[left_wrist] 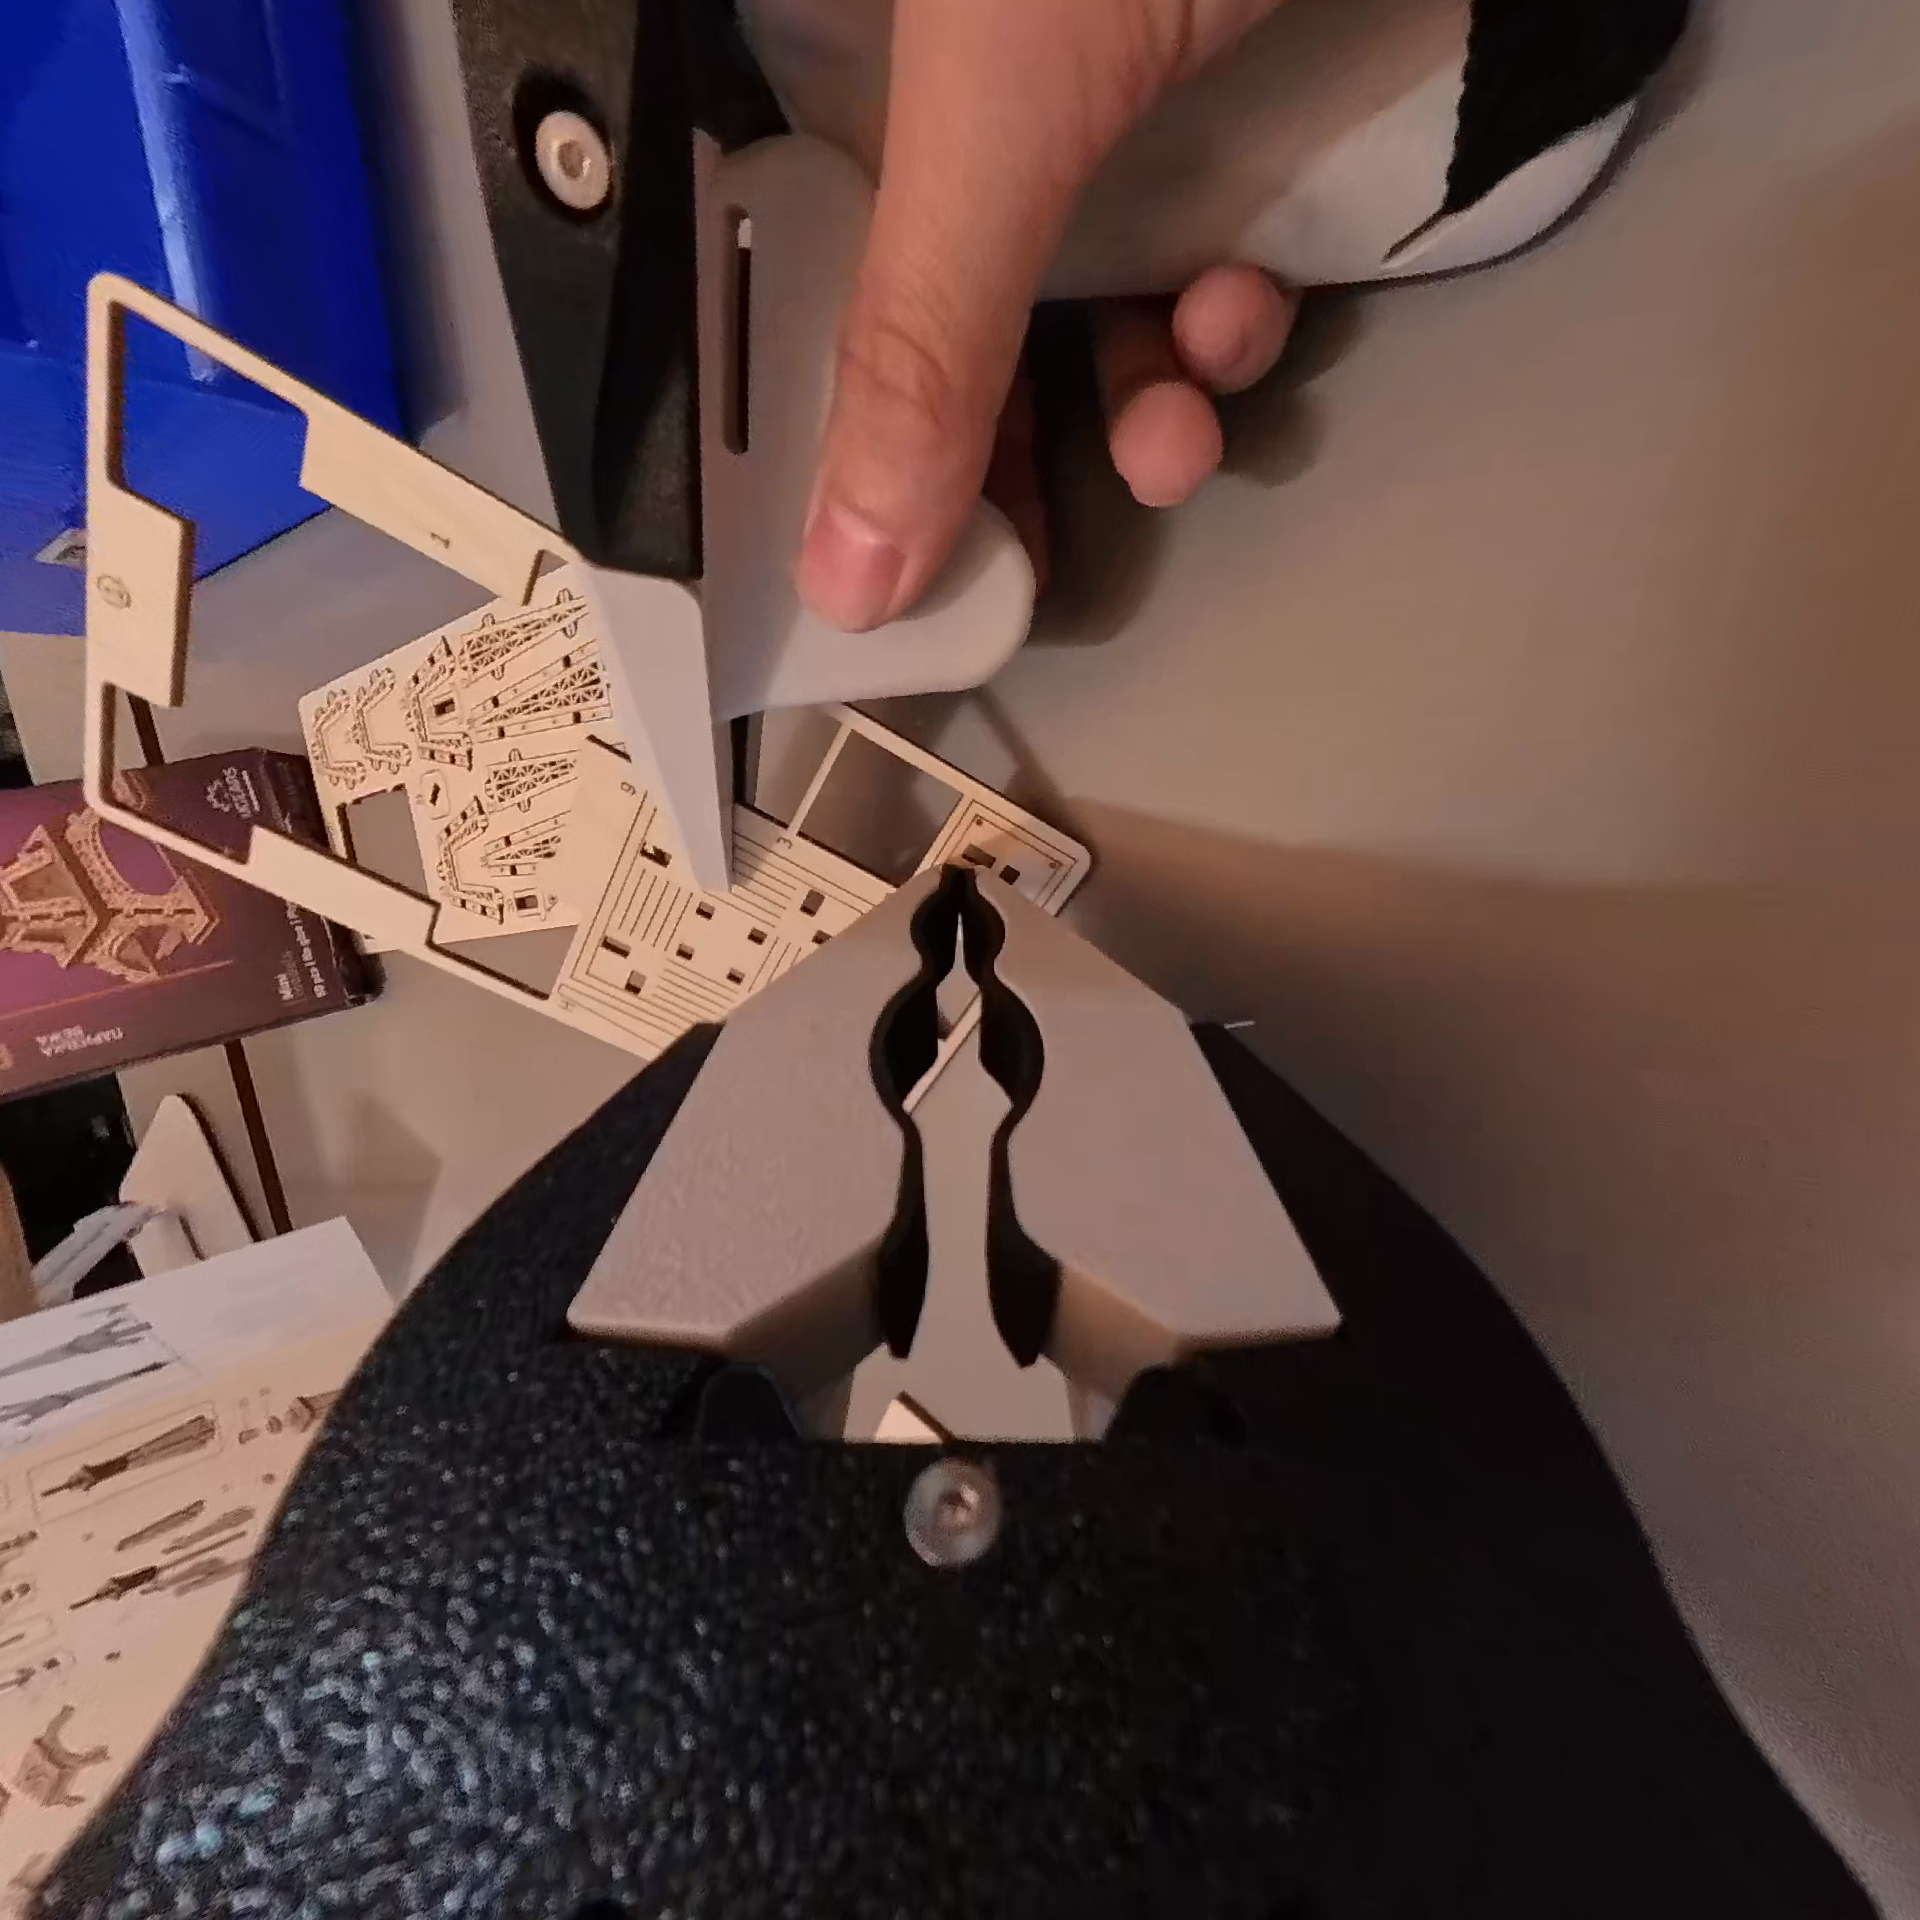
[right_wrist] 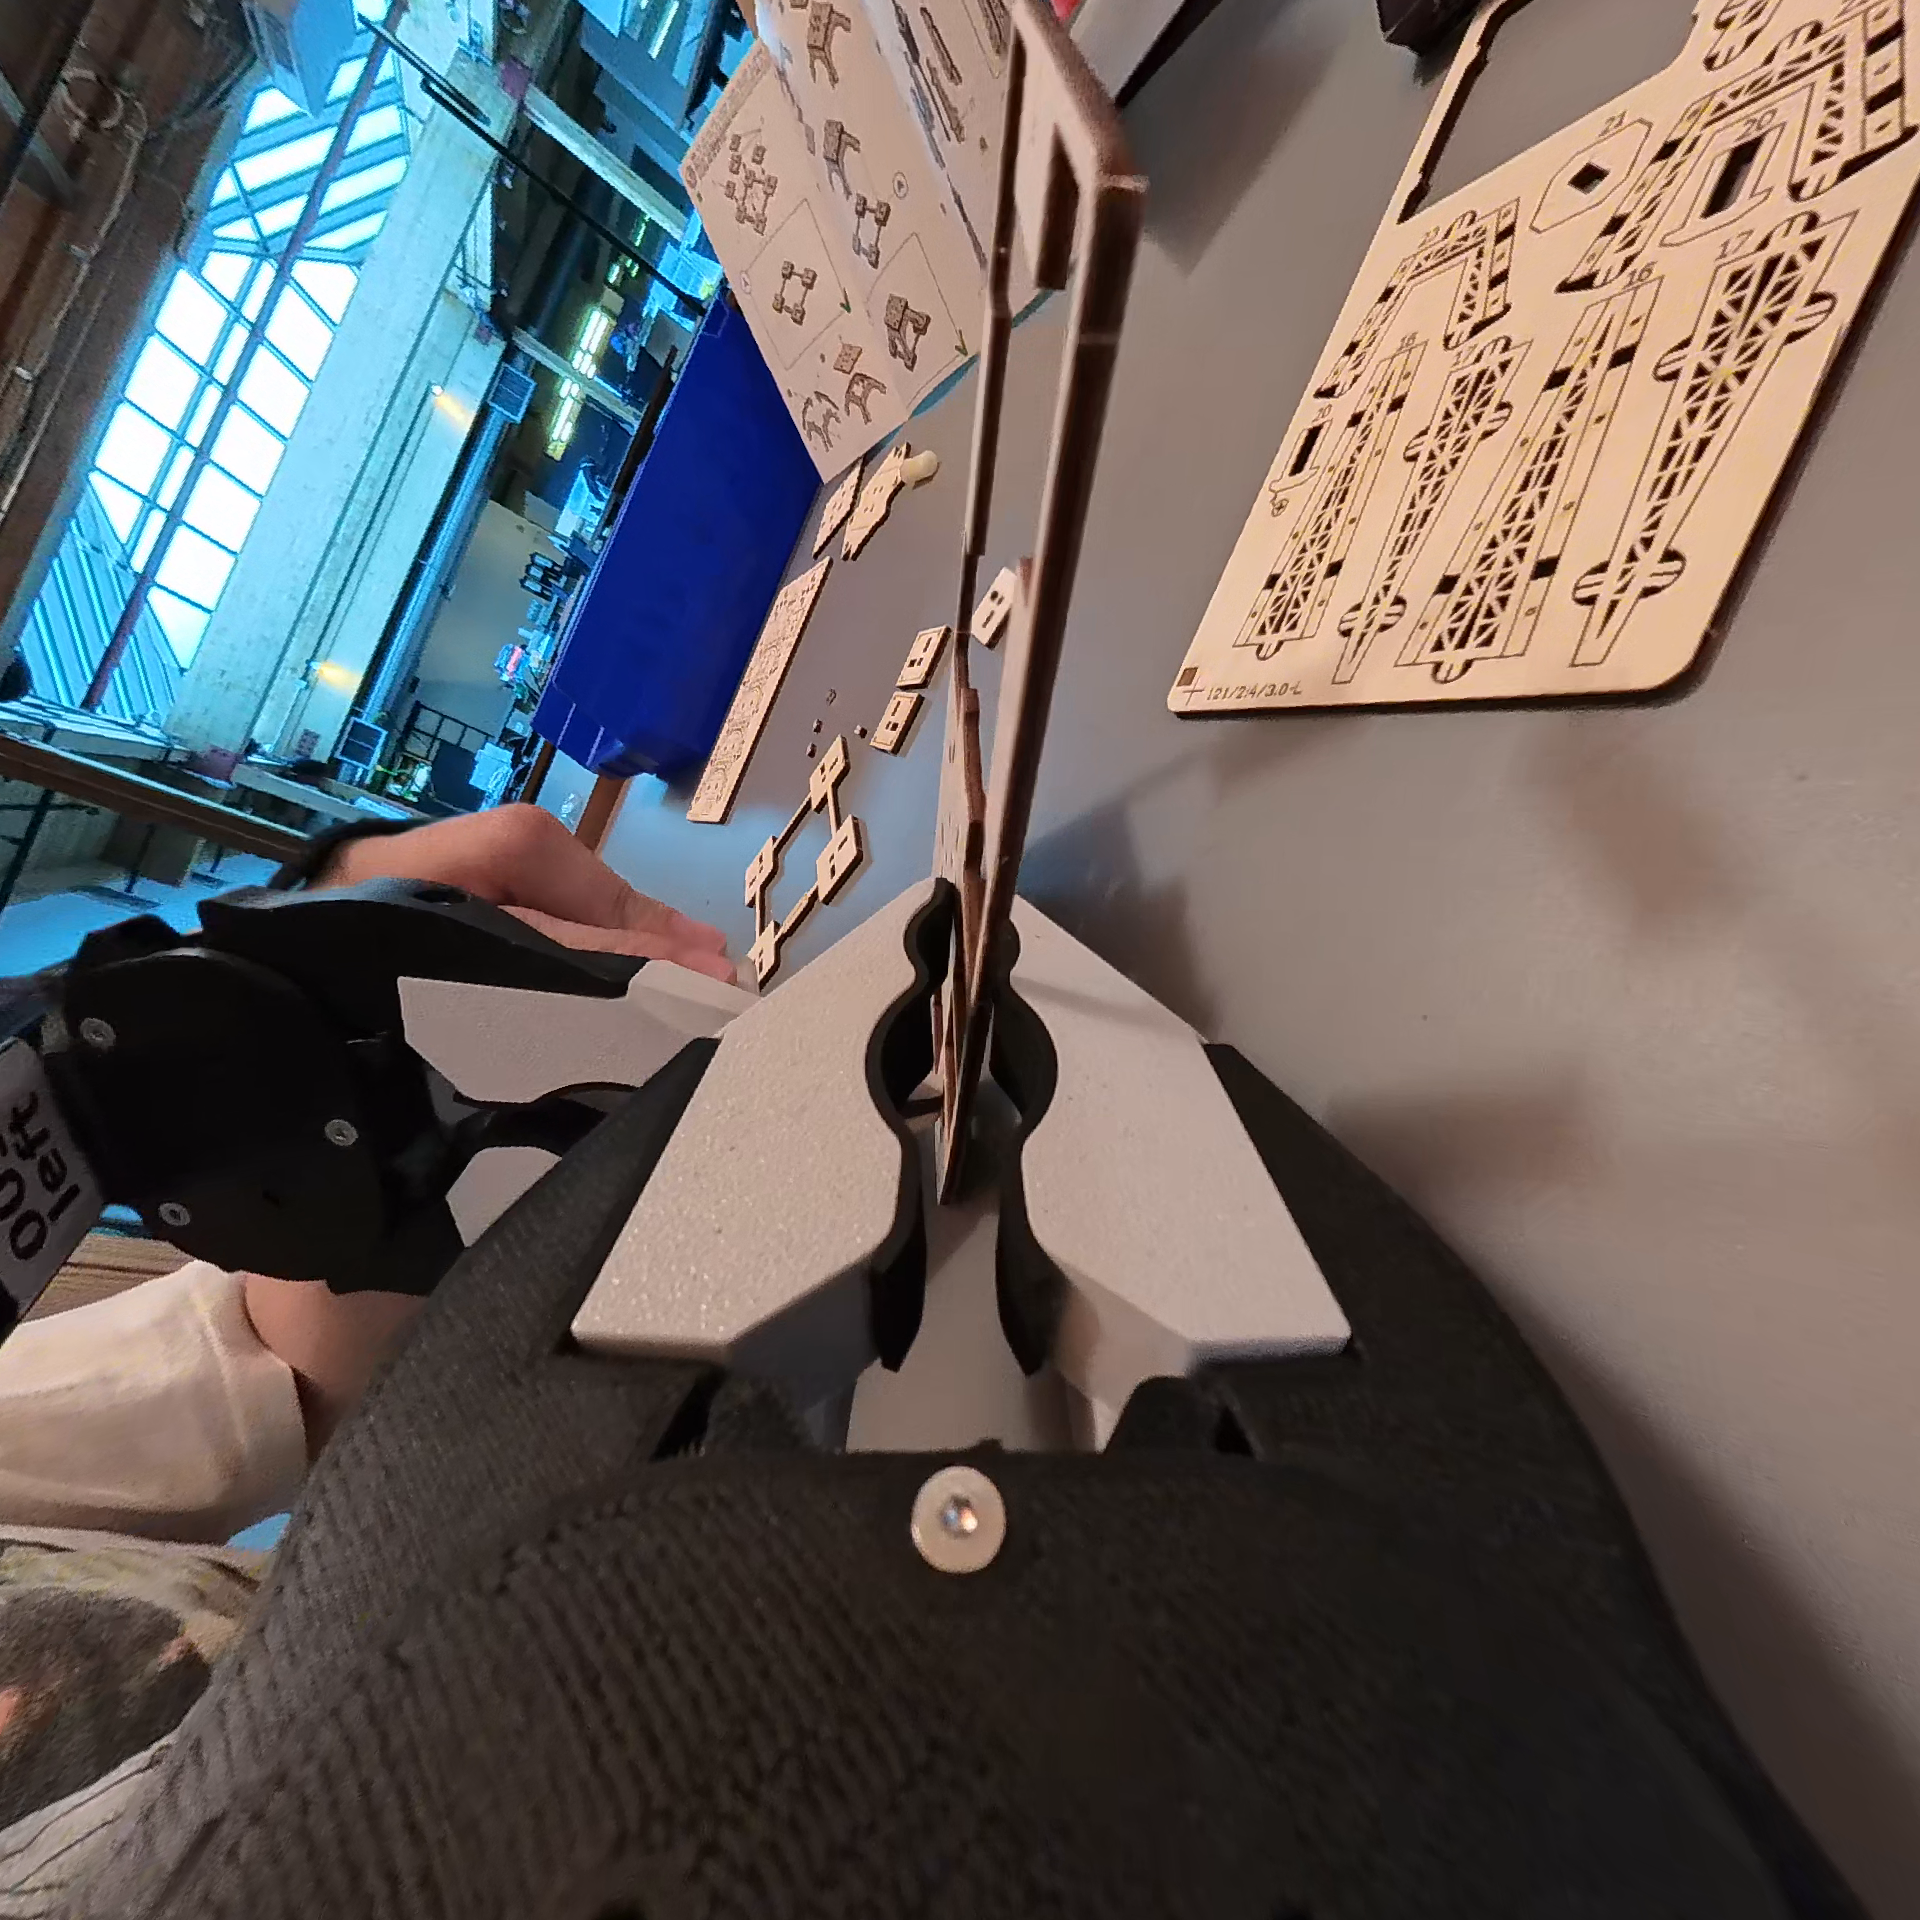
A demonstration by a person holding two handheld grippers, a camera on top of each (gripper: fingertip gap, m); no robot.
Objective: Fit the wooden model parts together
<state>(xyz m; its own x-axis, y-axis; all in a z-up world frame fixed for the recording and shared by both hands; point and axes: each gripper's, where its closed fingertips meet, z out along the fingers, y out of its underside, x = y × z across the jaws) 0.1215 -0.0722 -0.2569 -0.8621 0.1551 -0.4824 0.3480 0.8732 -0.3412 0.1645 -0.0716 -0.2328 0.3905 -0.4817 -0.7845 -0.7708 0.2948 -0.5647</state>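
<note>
Right wrist view shows the right gripper (right_wrist: 961, 997) clamped on a wooden frame sheet (right_wrist: 1049, 343), held on edge above the grey table (right_wrist: 1455, 987). The left gripper (left_wrist: 961, 883), near left, has its fingertips pressed together, empty, over a laser-cut parts sheet (left_wrist: 665, 935) lying flat.

Printed writing marks the wooden sheets (right_wrist: 1538, 416), box (left_wrist: 156, 914) and leaflet (right_wrist: 831, 208) (words withheld)

Right gripper (right_wrist: 971, 935) grips wooden frame sheet (right_wrist: 1049, 343) edge-on, raised off the table (right_wrist: 1455, 987). Uncut parts sheet (right_wrist: 1558, 416) flat on table to its right. To its left: square frame piece (right_wrist: 805, 873), loose small pieces, instruction sheet (right_wrist: 831, 239) beyond; left gripper (right_wrist: 686, 997) nearest.
</note>
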